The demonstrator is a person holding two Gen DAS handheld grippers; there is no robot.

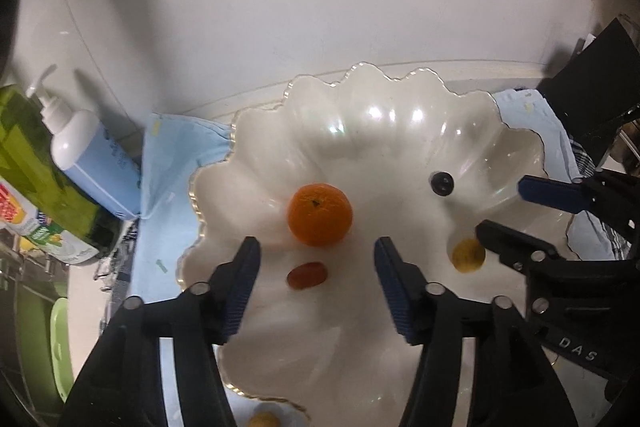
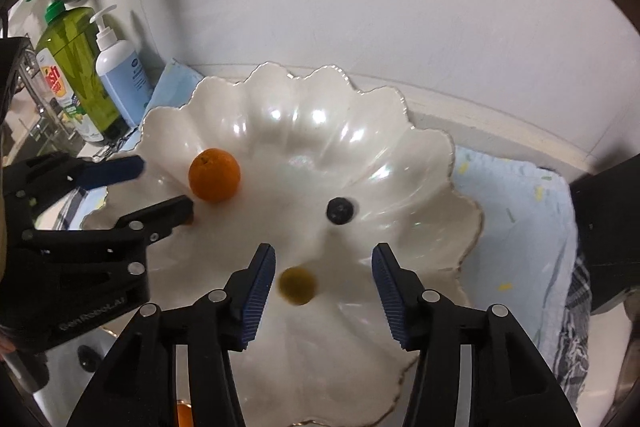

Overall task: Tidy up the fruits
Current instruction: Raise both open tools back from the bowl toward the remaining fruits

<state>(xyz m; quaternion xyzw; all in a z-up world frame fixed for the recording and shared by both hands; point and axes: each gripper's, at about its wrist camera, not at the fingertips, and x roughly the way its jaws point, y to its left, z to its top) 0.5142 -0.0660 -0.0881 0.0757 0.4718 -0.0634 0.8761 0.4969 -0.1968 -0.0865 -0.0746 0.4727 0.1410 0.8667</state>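
A white scalloped shell-shaped bowl (image 1: 400,99) (image 2: 420,163) sits on a light blue cloth. In it lie an orange (image 1: 320,214) (image 2: 215,175), a blueberry (image 1: 442,183) (image 2: 340,211), a small yellow fruit (image 1: 467,255) (image 2: 297,285) and a small red fruit (image 1: 307,275). My left gripper (image 1: 316,259) (image 2: 164,183) is open and empty just above the bowl, with the red fruit between its fingers and the orange just ahead. My right gripper (image 2: 323,267) (image 1: 502,205) is open and empty over the yellow fruit.
A white and blue pump bottle (image 1: 92,163) (image 2: 120,79) and a green dish soap bottle (image 1: 36,167) (image 2: 72,67) stand at the left by the wall. The blue cloth (image 1: 172,163) (image 2: 520,227) lies under the bowl. Another yellow fruit (image 1: 264,419) lies by the bowl's near rim.
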